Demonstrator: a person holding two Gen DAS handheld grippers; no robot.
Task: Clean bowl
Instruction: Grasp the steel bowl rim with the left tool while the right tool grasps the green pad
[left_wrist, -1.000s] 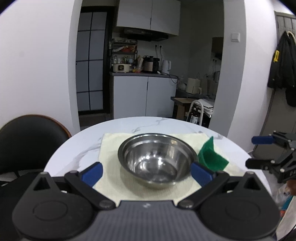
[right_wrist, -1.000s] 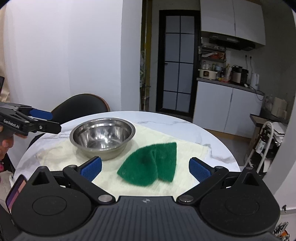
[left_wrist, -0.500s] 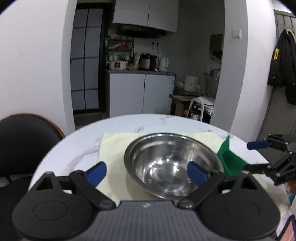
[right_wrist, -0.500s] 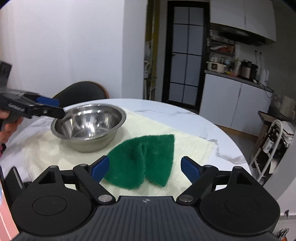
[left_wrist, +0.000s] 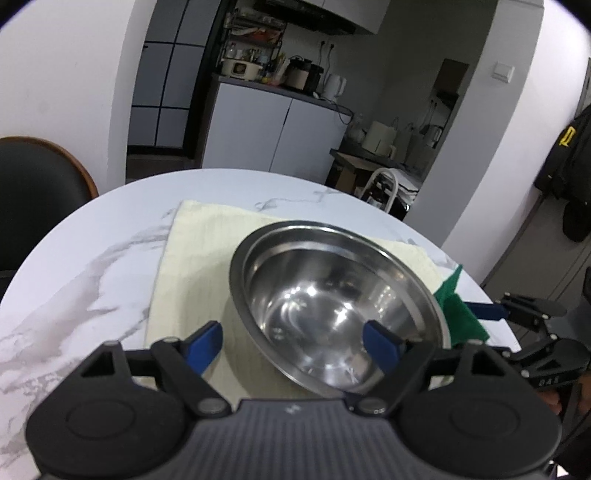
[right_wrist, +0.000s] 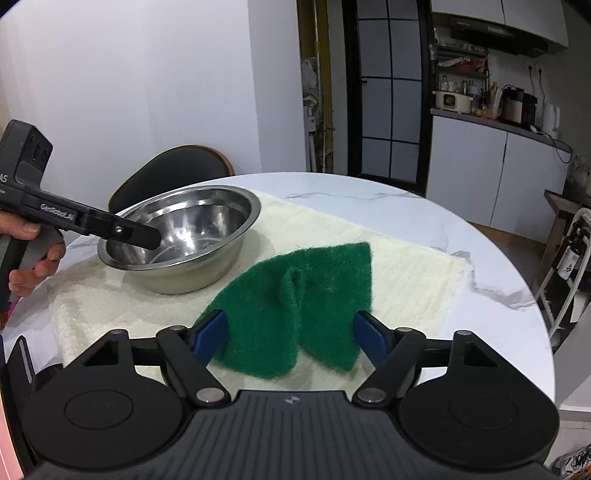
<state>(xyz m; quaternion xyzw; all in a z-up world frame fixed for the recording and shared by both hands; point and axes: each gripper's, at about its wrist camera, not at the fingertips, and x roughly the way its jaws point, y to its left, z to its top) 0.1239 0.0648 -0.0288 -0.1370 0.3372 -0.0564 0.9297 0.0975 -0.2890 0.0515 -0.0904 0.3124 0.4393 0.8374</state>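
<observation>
Left tongs (left_wrist: 293, 345) closing astride bowl (left_wrist: 332, 306) rim, right tongs (right_wrist: 291, 334) angled down, closing around green pad (right_wrist: 295, 295), neither clamped

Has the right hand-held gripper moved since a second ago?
Yes. The right hand-held gripper moved toward the green scouring pad, now between its closing jaws.

the bowl (left_wrist: 332, 306) is shiny polished metal – the scouring pad (right_wrist: 299, 295) coarse green fibre, the towel (right_wrist: 406, 258) nubbly cream cloth, the table (left_wrist: 92, 277) smooth white marble.
</observation>
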